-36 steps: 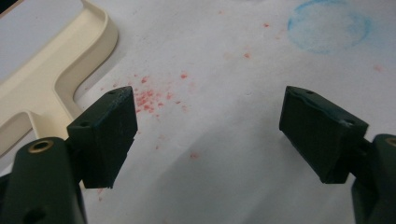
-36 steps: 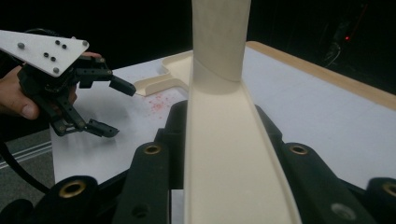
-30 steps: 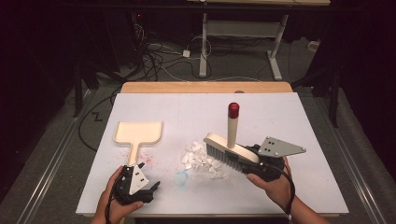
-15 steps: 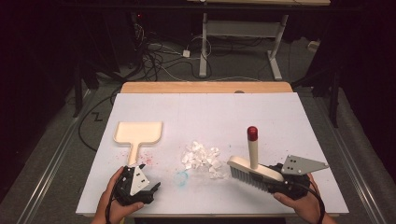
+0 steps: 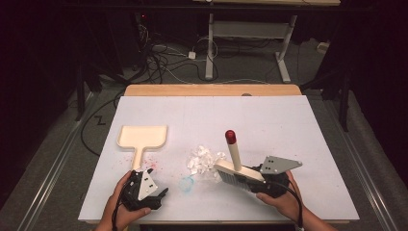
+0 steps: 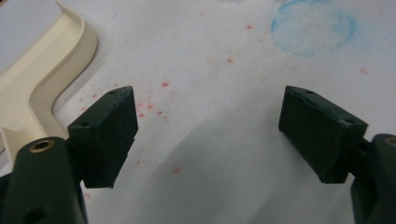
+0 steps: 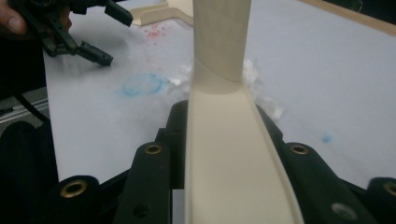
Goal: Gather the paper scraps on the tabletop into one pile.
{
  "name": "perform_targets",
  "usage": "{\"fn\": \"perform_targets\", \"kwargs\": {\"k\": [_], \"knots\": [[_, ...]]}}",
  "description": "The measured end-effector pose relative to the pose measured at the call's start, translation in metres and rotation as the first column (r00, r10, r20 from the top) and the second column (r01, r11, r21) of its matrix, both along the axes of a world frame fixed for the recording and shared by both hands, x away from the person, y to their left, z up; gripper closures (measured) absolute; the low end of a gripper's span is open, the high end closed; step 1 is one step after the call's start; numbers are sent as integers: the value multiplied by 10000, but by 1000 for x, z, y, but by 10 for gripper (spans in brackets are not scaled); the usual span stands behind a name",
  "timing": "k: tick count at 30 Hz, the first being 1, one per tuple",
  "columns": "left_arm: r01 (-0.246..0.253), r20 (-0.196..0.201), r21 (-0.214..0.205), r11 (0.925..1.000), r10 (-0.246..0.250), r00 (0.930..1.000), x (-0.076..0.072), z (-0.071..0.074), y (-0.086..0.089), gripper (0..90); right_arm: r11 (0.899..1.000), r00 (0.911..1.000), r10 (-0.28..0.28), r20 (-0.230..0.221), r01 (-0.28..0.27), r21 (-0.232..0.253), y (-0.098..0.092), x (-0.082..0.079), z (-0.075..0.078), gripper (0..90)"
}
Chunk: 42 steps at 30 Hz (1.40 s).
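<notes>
No brand, label or legible writing is seen on any item. The only marks are a smudged blue ring (image 5: pixel 186 183) and scattered red specks (image 5: pixel 153 162) on the white table sheet (image 5: pixel 269 120).

The hand brush (image 5: pixel 238 174) sits in the lower centre-right of the high view, clamped across its cream head by the right gripper (image 5: pixel 269 182); in the right gripper view the jaws press on both sides of the cream body (image 7: pixel 229 154). The head's long axis runs from upper left to lower right in the high view. The handle rises from the head toward the upper left of the frame, ending in a red tip (image 5: pixel 230 136).

Crumpled white paper scraps (image 5: pixel 202 160) lie just left of the brush head, touching or nearly touching it; contact cannot be settled.

The cream dustpan (image 5: pixel 143 137) lies flat at centre-left, its tray toward the top of the frame and its handle pointing down toward the left gripper (image 5: pixel 155 196).

The left gripper is held low at the bottom left; in the left gripper view its jaws stand well apart over bare sheet with nothing between them. The dustpan handle (image 6: pixel 32 93) lies just beside the left-hand jaw.
</notes>
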State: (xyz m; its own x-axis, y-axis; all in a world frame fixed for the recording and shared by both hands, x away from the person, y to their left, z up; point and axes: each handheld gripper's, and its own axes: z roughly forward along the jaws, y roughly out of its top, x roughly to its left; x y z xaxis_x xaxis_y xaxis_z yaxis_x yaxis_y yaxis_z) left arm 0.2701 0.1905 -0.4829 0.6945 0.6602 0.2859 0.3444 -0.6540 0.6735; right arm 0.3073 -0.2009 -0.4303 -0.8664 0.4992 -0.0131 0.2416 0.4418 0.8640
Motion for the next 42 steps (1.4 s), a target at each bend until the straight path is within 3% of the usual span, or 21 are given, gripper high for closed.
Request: {"fn": "perform_targets", "kwargs": {"k": [7,16,23,25,30,32,35,37,42], "knots": [[-3,7,6,10000,3,10000,0,0,1,185,9995,9991,175,396,-185,263,19,9,7,676],[-107,126,-96,9999,109,9999,-4,2,5,187,9982,9992,0,390,-24,604,-21,-10,28,675],[-81,218,-122,9999,84,9997,-3,4,3,186,9947,9953,-817,514,782,669,-44,-9,36,675],[-91,206,-142,9999,94,9997,-2,3,3,186,9935,9921,-1072,658,1043,455,-46,-6,33,675],[-42,198,-102,9999,44,9998,-3,3,2,186,9824,9792,-1790,953,1832,-371,-40,8,14,675],[-55,213,-131,9999,58,9998,-3,4,3,186,9810,9798,-1844,779,1884,-465,-37,13,6,676],[-65,184,-133,9999,68,9998,-2,3,2,187,9870,9866,-1556,490,1574,-340,-27,17,0,675],[-41,133,-59,10000,42,9999,-2,3,2,186,9892,9887,-1376,601,1403,-422,-15,19,0,675],[-2,96,-9,10000,2,10000,-2,2,0,186,9945,9926,-1034,638,1042,-92,11,25,1,675]]}}
